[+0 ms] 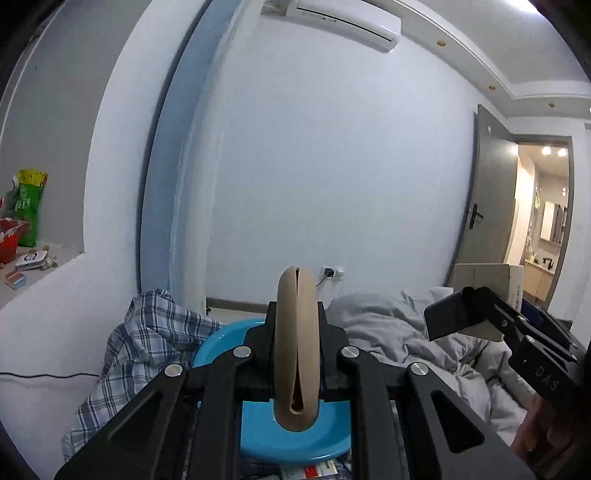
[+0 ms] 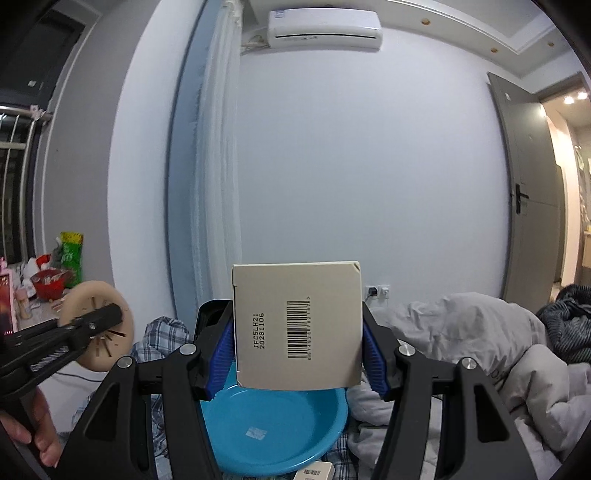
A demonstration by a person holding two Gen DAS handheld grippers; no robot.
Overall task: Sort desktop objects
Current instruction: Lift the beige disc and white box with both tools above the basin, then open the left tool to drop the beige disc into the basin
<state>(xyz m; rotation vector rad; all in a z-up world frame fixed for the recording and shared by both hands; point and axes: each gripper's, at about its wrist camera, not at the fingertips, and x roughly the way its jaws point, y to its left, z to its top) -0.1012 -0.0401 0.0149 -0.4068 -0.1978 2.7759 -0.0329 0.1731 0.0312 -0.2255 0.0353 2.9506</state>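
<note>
Pale blue walls, a white air conditioner (image 2: 325,29) and a grey door (image 2: 532,184) stand behind an unmade bed with a rumpled grey duvet (image 2: 461,332) and a blue checked cloth (image 1: 147,339). Your left hand-held gripper (image 1: 297,354) is fully closed on a tan round disc (image 1: 297,347), held upright and edge-on above a glossy blue plastic basin (image 2: 273,435) that lies on the bed; from the right wrist view the disc (image 2: 99,325) shows radial slots. Your right hand-held gripper (image 2: 297,332) is about half open, its blue ribbed pads (image 2: 221,354) pressing both sides of a flat beige cardboard box with a barcode (image 2: 297,325), raised over the same basin. A small white carton (image 2: 314,472) lies just below the basin's rim.
</note>
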